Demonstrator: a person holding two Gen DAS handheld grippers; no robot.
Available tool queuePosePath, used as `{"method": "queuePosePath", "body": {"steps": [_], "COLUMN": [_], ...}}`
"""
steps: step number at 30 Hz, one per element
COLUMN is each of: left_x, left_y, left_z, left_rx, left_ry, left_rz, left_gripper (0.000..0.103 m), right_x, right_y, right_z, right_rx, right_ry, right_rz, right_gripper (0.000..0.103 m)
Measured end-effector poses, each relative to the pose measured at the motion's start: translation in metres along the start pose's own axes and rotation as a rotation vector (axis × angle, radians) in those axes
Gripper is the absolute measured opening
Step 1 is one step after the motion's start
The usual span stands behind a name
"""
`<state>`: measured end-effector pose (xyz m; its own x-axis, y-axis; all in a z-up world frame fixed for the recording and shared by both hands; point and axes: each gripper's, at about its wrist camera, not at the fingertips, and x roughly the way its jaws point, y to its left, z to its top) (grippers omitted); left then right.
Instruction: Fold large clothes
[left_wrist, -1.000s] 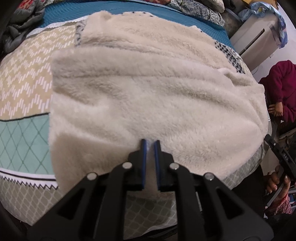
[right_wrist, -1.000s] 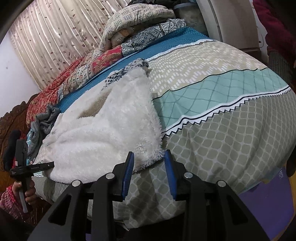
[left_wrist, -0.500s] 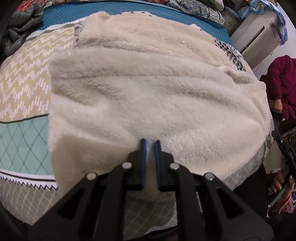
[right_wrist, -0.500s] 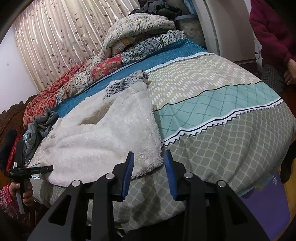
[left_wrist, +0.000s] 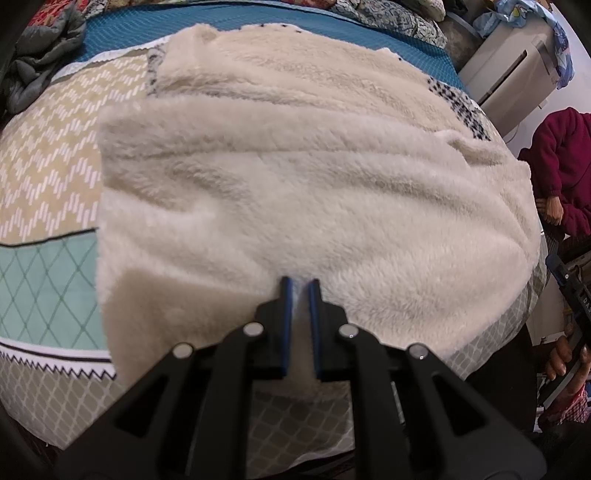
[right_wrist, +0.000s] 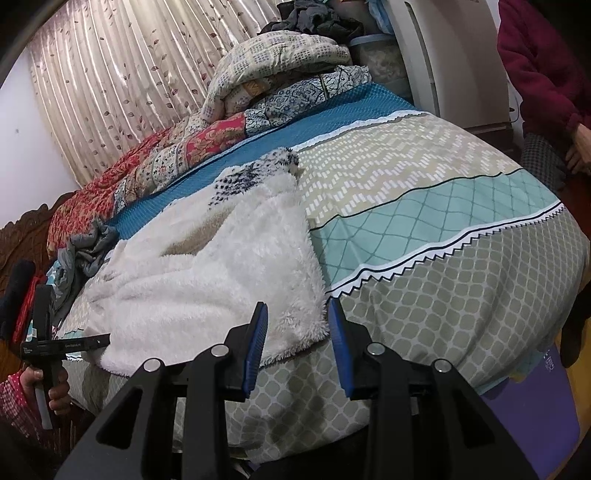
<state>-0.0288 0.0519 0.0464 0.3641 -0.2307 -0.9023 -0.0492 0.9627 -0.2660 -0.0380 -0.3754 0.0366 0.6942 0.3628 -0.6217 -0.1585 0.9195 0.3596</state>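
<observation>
A large cream fleece garment (left_wrist: 295, 177) lies spread on the bed, with a black-and-white patterned edge at its far side. It also shows in the right wrist view (right_wrist: 221, 266). My left gripper (left_wrist: 299, 286) is shut on the garment's near hem, with a fold of fleece pinched between the blue pads. My right gripper (right_wrist: 297, 314) is open, its fingers on either side of the garment's near right corner, apart from the fabric. The left gripper also shows at the far left of the right wrist view (right_wrist: 99, 339).
The bed (right_wrist: 443, 221) has a patterned beige, teal and grey sheet. Folded quilts (right_wrist: 280, 74) are piled at the head. Grey clothes (right_wrist: 88, 247) lie at the far side. A person in maroon (left_wrist: 561, 173) sits beside the bed. A curtain (right_wrist: 129, 74) hangs behind.
The right gripper has drawn back slightly from the garment's corner, still open. The left gripper stays shut on the hem, and the garment has barely shifted.
</observation>
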Motion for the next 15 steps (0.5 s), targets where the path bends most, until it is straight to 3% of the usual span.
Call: {"method": "queuePosePath", "body": {"steps": [15], "left_x": [-0.0013], "left_y": [-0.0018], "left_z": [-0.0020], "left_rx": [-0.005], "left_ry": [-0.004], "left_rz": [-0.005], "left_gripper": [0.009], "right_x": [0.0002], "right_y": [0.0029], "right_z": [0.0056], "right_rx": [-0.018], "right_ry": [-0.003], "right_rz": [0.003], "right_gripper": [0.025]}}
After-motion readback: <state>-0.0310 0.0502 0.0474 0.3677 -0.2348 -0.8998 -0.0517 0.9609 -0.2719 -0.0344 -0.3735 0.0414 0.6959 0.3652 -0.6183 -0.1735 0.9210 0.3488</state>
